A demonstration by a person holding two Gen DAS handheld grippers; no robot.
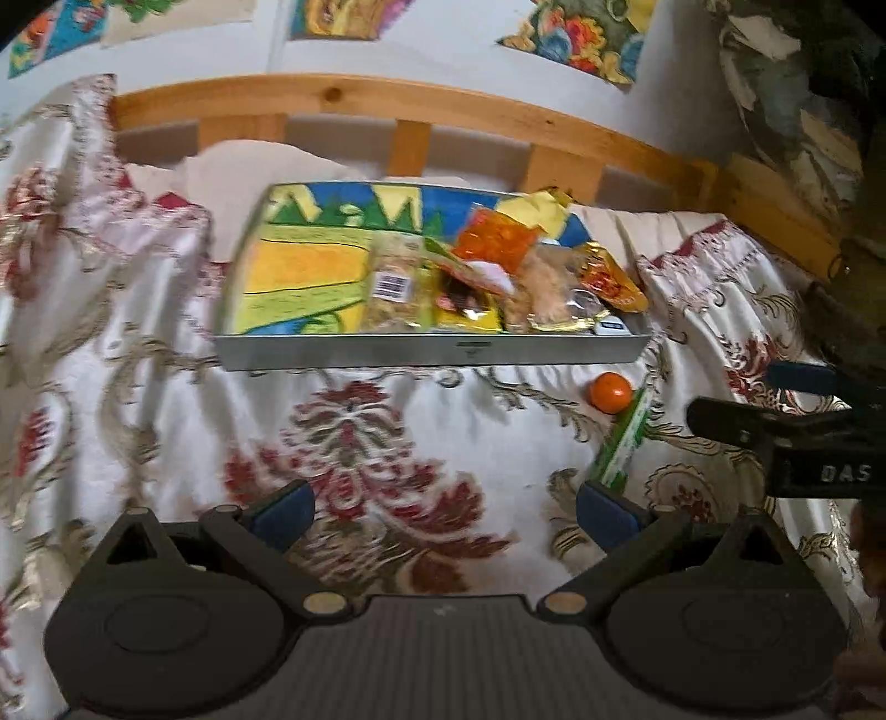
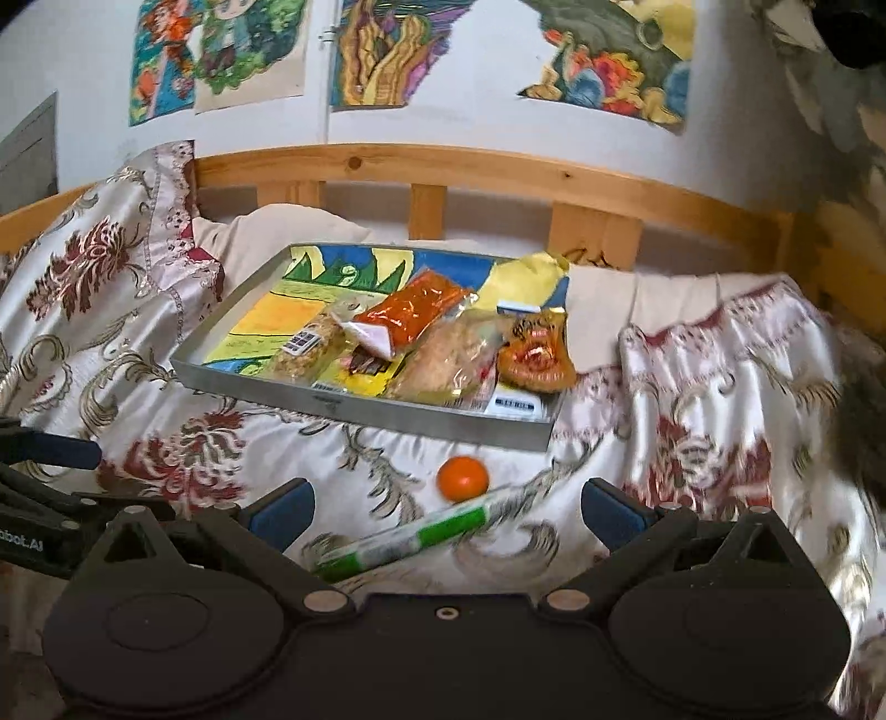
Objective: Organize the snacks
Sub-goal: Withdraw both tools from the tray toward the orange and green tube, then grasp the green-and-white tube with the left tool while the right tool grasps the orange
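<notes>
A shallow grey tray (image 1: 432, 354) (image 2: 387, 412) with a colourful drawing on its floor lies on the flowered bedspread. Several snack packets are piled in its right half, among them an orange packet (image 2: 412, 313) and a clear bag with a barcode (image 1: 396, 293). On the cloth in front of the tray sit a small orange fruit (image 1: 609, 392) (image 2: 463, 478) and a long green-and-white stick pack (image 1: 623, 443) (image 2: 410, 540). My left gripper (image 1: 443, 512) is open over bare cloth, left of the stick pack. My right gripper (image 2: 446, 512) is open, with the stick pack lying between and just below its fingers.
A wooden slatted bed rail (image 2: 470, 166) runs behind the tray, with drawings (image 2: 387, 50) on the wall above. The bedspread (image 2: 720, 387) is rumpled into folds at the left and right. My right gripper shows at the right edge of the left wrist view (image 1: 786, 437).
</notes>
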